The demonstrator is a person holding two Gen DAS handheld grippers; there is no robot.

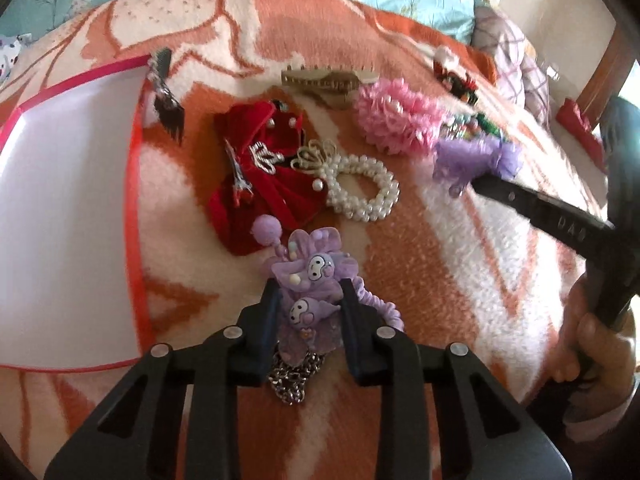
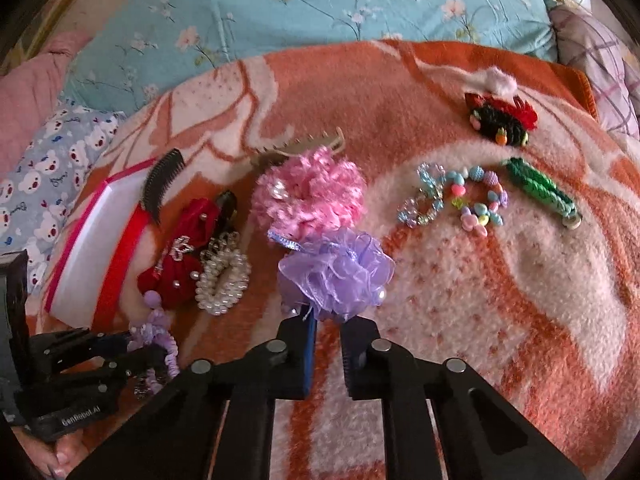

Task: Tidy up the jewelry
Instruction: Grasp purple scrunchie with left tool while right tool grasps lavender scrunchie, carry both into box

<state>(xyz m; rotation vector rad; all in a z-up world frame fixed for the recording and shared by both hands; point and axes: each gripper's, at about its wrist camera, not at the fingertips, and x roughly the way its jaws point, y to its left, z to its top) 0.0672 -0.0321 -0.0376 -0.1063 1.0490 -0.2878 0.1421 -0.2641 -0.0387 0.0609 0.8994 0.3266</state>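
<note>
My left gripper [image 1: 308, 294] is shut on a purple cartoon hair tie [image 1: 310, 280], just above the blanket; it also shows in the right wrist view [image 2: 154, 334]. My right gripper [image 2: 328, 324] is shut on a purple organza scrunchie [image 2: 338, 272], which also shows in the left wrist view [image 1: 476, 156]. A white box with a red rim [image 1: 60, 220] lies at the left. On the blanket lie a red velvet bow [image 1: 260, 172], a pearl bracelet [image 1: 360, 188], a pink scrunchie [image 1: 396, 116], a beige claw clip [image 1: 328, 82] and a black comb clip [image 1: 164, 96].
Further right lie a clear bead bracelet [image 2: 424, 200], a coloured bead bracelet [image 2: 480, 200], a green knitted clip [image 2: 540, 190] and a red and black clip [image 2: 500, 118]. A blue floral pillow [image 2: 320, 12] lies behind the orange blanket [image 2: 500, 300].
</note>
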